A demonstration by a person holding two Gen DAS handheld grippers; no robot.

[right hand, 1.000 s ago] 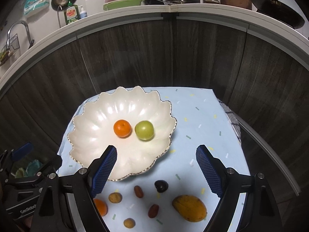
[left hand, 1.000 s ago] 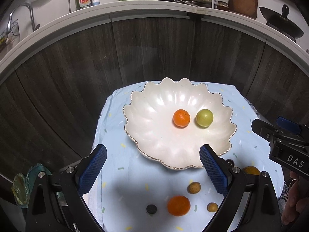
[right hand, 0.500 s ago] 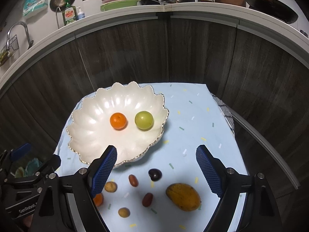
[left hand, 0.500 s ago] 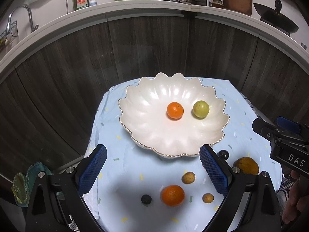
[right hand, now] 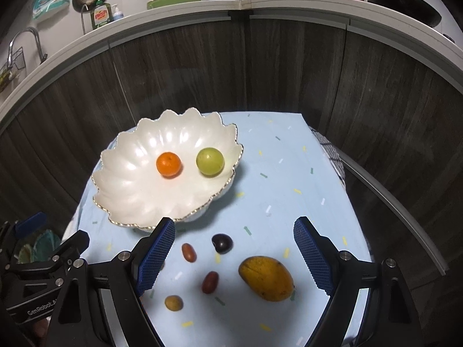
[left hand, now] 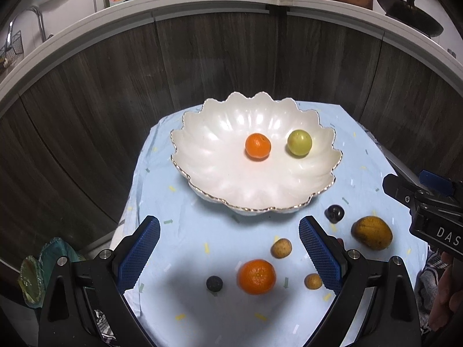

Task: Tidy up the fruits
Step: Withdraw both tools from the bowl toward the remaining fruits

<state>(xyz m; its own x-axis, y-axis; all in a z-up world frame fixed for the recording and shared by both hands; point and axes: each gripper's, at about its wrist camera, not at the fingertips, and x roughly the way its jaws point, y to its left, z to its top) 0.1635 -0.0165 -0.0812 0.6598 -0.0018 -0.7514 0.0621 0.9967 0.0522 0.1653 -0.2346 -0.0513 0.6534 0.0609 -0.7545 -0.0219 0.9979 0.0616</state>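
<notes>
1. You are holding the left gripper [left hand: 228, 256] above the near part of the light blue tablecloth [left hand: 185, 202], its blue-padded jaws standing wide apart with nothing between the pads.
2. You are holding the right gripper [right hand: 234, 256] beside it in the same way, jaws spread wide and gripping nothing.
3. The white scalloped bowl [left hand: 220, 179] is sitting toward the far left of the cloth, and a small orange [left hand: 257, 146] and a green round fruit [left hand: 299, 142] are lying inside it, near each other but apart.
4. Below the left gripper's jaws a larger orange [left hand: 256, 276] is resting on the cloth, with a small black fruit [left hand: 214, 283] just to its left and two small tan fruits [left hand: 281, 248] to its right.
5. Under the right gripper's jaws a yellow mango [right hand: 266, 278] is lying on the cloth, with a dark plum [right hand: 222, 243] beyond it.
6. Two reddish-brown oval fruits [right hand: 188, 252] are lying left of the plum and mango, apart from each other, and one tan fruit [right hand: 173, 302] is sitting nearer you.
7. None of the loose fruits is touching either gripper.
</notes>
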